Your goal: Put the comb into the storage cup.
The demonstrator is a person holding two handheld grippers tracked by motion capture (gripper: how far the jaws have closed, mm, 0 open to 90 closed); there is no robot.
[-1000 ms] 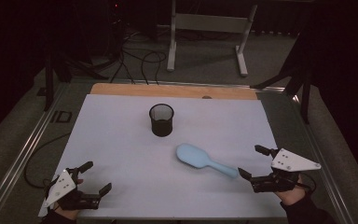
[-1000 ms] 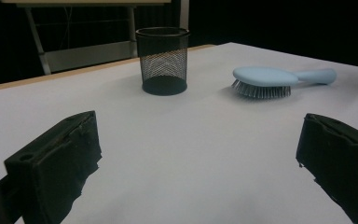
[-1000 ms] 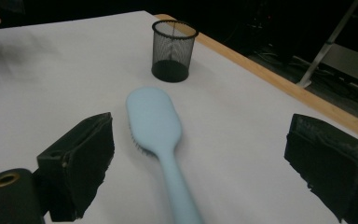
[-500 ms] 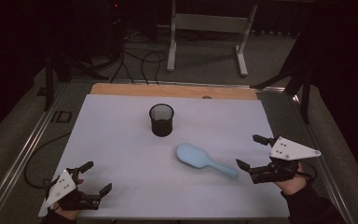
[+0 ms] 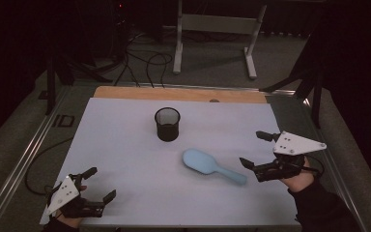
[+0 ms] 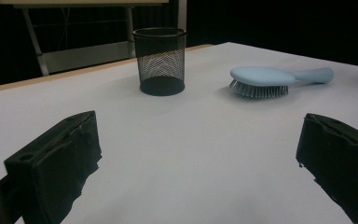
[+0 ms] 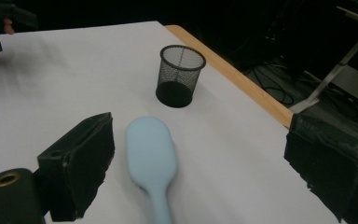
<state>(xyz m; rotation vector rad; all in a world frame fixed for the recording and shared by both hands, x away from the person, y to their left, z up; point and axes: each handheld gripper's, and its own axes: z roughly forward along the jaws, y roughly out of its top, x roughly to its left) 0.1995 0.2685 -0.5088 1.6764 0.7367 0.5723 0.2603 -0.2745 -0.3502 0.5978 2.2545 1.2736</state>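
Right hand-held gripper [image 5: 258, 156], jaws spread wide and empty, hovers at the right of the high view just beside the handle end of a light blue hairbrush [image 5: 212, 166]. The hairbrush lies bristles down on the white counter [image 5: 121, 145], right of centre in that frame, its oval head toward the middle and its handle slanting to the lower right. In the right gripper view the hairbrush [image 7: 151, 161] sits between the two black jaws at bottom centre, nearer the left one, touched by neither. A black mesh cup [image 5: 167, 123] stands upright above and left of the brush, well apart from it. At the lower left corner of the high view, the left hand-held gripper [image 5: 100, 184] rests with jaws likewise spread, holding nothing.
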